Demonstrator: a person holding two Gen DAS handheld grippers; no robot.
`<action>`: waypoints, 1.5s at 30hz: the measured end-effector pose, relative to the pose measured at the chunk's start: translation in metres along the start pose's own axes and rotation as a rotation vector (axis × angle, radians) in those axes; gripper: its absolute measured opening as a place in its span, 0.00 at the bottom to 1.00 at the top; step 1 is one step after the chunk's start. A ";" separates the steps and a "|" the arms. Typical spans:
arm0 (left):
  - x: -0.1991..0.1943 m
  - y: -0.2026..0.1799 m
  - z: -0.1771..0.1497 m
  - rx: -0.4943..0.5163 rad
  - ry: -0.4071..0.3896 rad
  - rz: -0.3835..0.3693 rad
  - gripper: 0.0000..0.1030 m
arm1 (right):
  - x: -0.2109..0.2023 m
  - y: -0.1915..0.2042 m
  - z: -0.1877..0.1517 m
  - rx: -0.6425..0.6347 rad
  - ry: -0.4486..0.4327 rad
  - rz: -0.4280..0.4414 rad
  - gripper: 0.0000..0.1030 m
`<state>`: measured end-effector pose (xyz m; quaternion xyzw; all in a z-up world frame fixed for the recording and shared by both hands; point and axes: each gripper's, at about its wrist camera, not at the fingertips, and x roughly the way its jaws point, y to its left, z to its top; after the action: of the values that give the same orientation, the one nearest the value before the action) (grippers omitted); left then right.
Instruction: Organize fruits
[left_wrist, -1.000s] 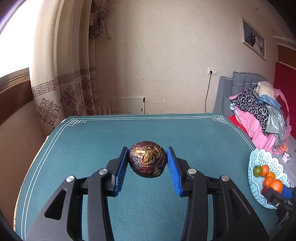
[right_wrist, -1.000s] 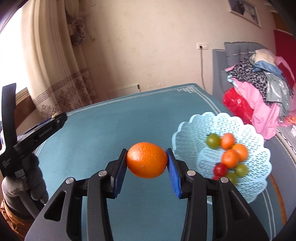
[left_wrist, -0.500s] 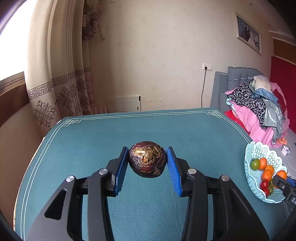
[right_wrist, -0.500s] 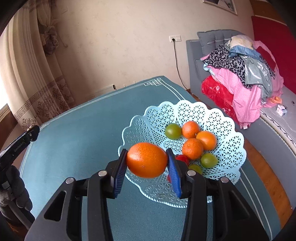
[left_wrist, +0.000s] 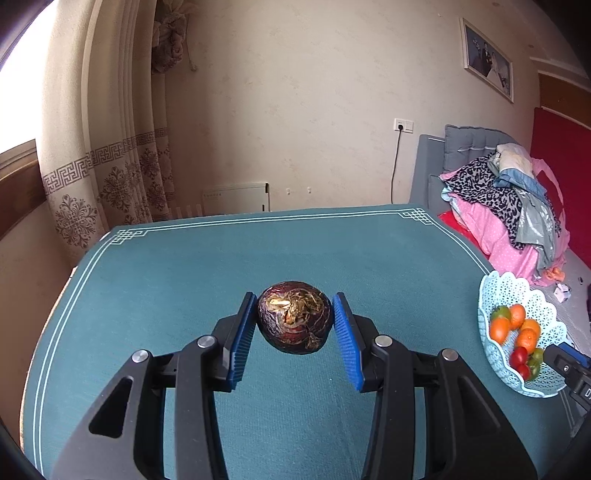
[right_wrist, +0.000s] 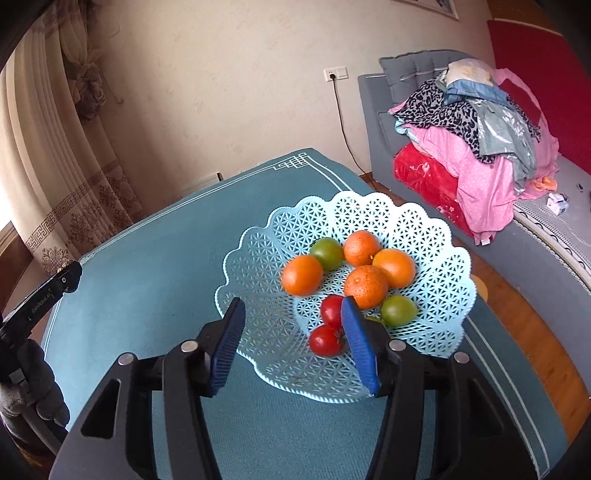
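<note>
My left gripper (left_wrist: 294, 320) is shut on a dark purple wrinkled fruit (left_wrist: 294, 321) and holds it above the teal table (left_wrist: 184, 280). My right gripper (right_wrist: 291, 334) is open and empty, just above the near rim of the light-blue lattice basket (right_wrist: 303, 225). An orange (right_wrist: 302, 275) lies blurred at the left of the basket's fruit pile, beside several oranges, green fruits and red tomatoes. The basket also shows at the right edge of the left wrist view (left_wrist: 517, 295).
The basket stands near the table's right edge, with wooden floor beyond it. A sofa piled with clothes (right_wrist: 480, 122) is to the right. A curtain (left_wrist: 110, 166) and wall stand behind the table. The gloved hand holding the left gripper (right_wrist: 33, 391) shows at the left.
My right gripper moved over the basket, opened and let go of the orange, which now lies in the basket. The left gripper still holds the purple fruit and turned slightly.
</note>
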<state>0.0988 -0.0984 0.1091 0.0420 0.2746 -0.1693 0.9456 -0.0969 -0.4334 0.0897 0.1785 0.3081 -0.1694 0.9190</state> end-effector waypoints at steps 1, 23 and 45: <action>0.000 -0.002 -0.001 0.004 -0.001 -0.001 0.42 | -0.002 -0.001 -0.002 -0.003 -0.003 -0.004 0.53; -0.027 -0.105 -0.017 0.087 0.061 -0.242 0.42 | -0.028 -0.039 -0.011 -0.038 -0.083 -0.018 0.65; -0.008 -0.165 -0.040 0.214 0.150 -0.274 0.49 | -0.027 -0.086 -0.021 0.031 -0.079 0.012 0.66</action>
<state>0.0158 -0.2442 0.0813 0.1170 0.3278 -0.3209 0.8808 -0.1644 -0.4950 0.0721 0.1879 0.2679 -0.1753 0.9285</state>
